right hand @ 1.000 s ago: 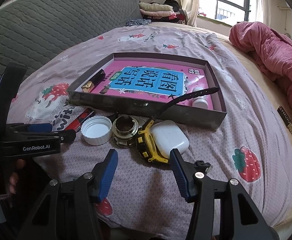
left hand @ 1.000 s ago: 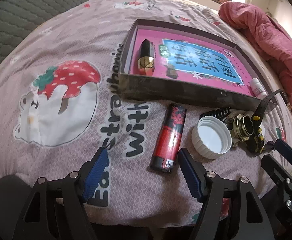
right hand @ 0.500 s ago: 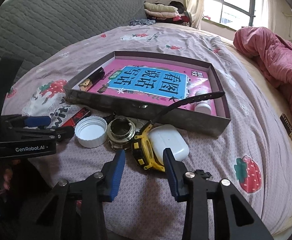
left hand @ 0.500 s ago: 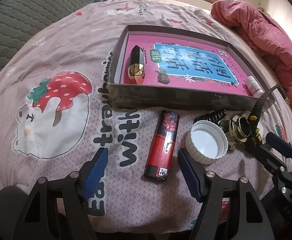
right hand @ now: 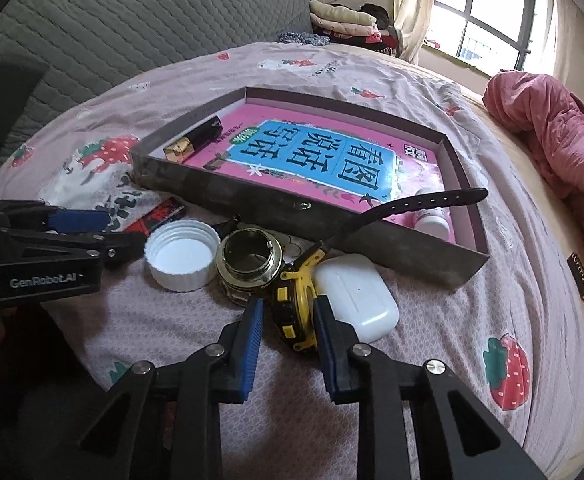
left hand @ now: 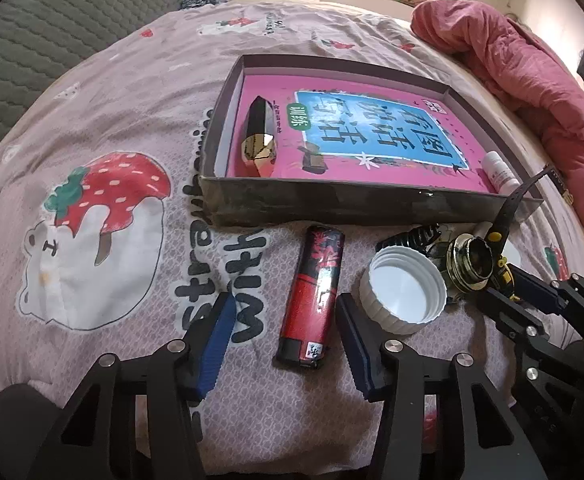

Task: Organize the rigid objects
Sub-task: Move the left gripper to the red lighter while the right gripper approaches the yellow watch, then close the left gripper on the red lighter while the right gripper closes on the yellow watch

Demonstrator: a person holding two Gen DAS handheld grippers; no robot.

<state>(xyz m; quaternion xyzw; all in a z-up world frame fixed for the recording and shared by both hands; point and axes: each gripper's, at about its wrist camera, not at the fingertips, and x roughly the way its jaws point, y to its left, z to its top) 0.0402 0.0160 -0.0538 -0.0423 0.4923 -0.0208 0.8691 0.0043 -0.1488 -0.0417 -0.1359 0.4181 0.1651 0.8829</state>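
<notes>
while both tools hover low over the strawberry-print bedspread (left hand: 139,92), the left gripper (left hand: 281,334) straddles the red and black lighter (left hand: 316,296), which lies flat with its long side pointing toward the tray; its jaws have just been closing, yet a gap shows on each side of the lighter and the blue pads are not pressing it. just right of the lighter sits an upturned white cap (left hand: 404,292), and beyond that a brass-rimmed round jar (left hand: 470,264).

the right gripper (right hand: 285,330) has also just been closing, and its blue pads now stand at either side of the yellow and black watch (right hand: 296,312); whether they truly pinch the case i cannot tell. the watch strap (right hand: 412,204) arches up over the near wall of the shallow dark tray (right hand: 251,204). a white earbud case (right hand: 356,296) lies touching the watch on its right.

inside the tray a pink and blue book (right hand: 324,156) covers the floor, with a black and gold lipstick (left hand: 259,140) at the left end and a small white bottle (right hand: 432,218) at the right. a pink quilt (right hand: 552,128) is bunched on the far side.
</notes>
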